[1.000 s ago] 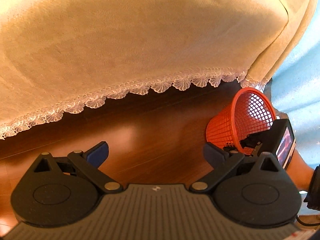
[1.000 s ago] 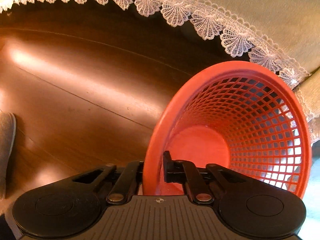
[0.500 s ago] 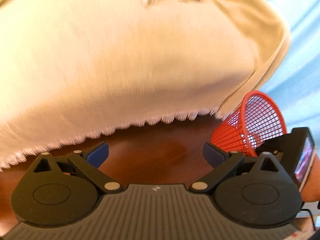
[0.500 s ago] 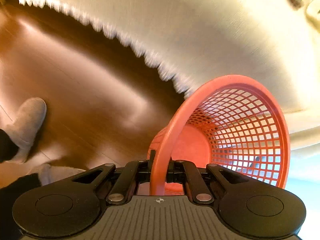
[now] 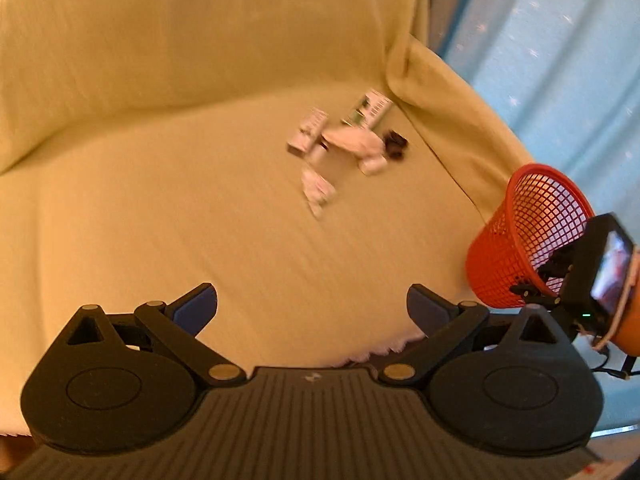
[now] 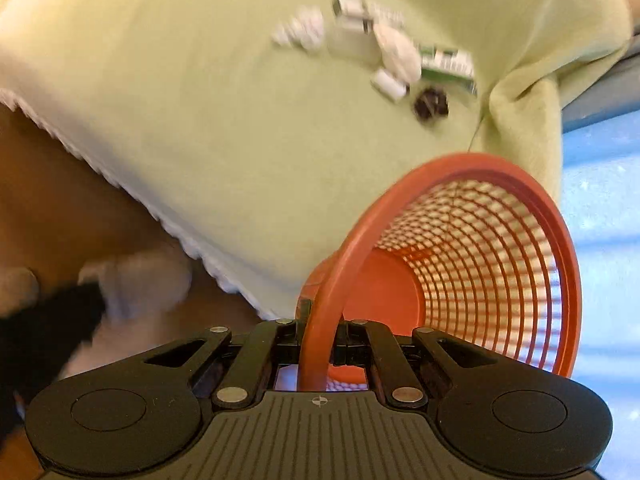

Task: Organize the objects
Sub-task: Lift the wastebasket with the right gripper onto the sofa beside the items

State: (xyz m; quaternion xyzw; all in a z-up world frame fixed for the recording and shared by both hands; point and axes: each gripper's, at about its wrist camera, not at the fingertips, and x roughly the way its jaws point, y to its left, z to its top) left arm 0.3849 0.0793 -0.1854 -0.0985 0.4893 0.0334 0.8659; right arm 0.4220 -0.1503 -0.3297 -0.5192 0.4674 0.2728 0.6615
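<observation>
— Why is our right gripper (image 6: 318, 344) pinching the basket (image 6: 472, 264) rim?
— To carry it up beside the sofa's (image 5: 200, 200) right corner, near the clutter (image 5: 344, 148). Our left gripper (image 5: 312, 304) stays spread, free.

Bare cloth (image 5: 200, 208) ahead — clutter (image 5: 344, 140) seemingly beyond

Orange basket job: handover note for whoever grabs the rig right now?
Right gripper: shut on the rim of the orange mesh basket, holding it tilted in the air beside the sofa's seat edge; basket looks empty.
Left gripper: open, holding nothing, over the front of the seat.
Items: a blurred cluster of small white boxes and tubes plus a small dark object lies on the yellow sofa cover, near the armrest.
Done: basket picked up.
Left: nothing is in the basket yet; likely gather the cluster into it.
</observation>
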